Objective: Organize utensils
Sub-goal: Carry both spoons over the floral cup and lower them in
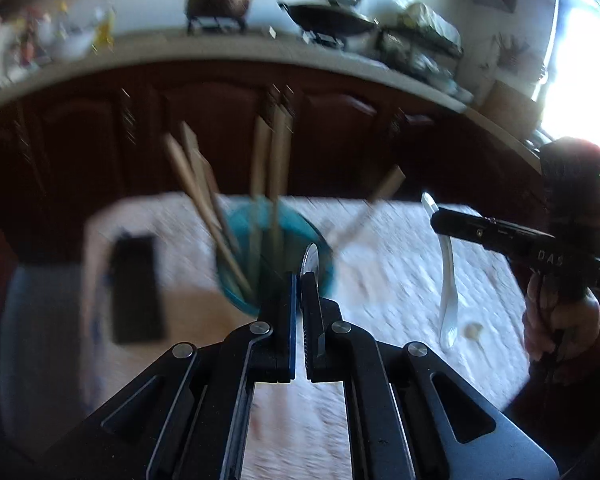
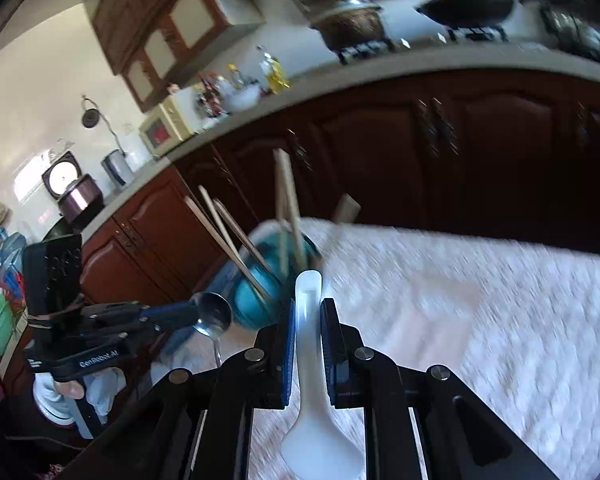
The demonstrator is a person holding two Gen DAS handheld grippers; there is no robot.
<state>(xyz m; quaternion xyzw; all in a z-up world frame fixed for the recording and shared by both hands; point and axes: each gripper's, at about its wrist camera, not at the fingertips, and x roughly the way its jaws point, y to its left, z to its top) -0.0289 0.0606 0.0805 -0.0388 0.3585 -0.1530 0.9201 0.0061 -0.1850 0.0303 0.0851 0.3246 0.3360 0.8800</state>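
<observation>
Utensils are partly sorted. Nearest, the left hand-held gripper (image 1: pixel 300 280) is clamped on a metal spoon (image 1: pixel 310 260), the right hand-held gripper (image 2: pixel 307 308) on a white spoon (image 2: pixel 309 344). Neither is stowed. Just beyond both stands the blue cup (image 1: pixel 240 220), already holding chopsticks (image 1: pixel 196 184), on the surface (image 1: pixel 400 264).

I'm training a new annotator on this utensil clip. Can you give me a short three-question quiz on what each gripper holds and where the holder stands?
1. True or false: the left gripper is shut on a metal spoon.
2. What does the right gripper hold? A) chopsticks B) white spoon C) nothing
3. Fill in: the chopsticks stand in a ____ cup on the table.

Key: 1 true; 2 B; 3 blue.
</observation>
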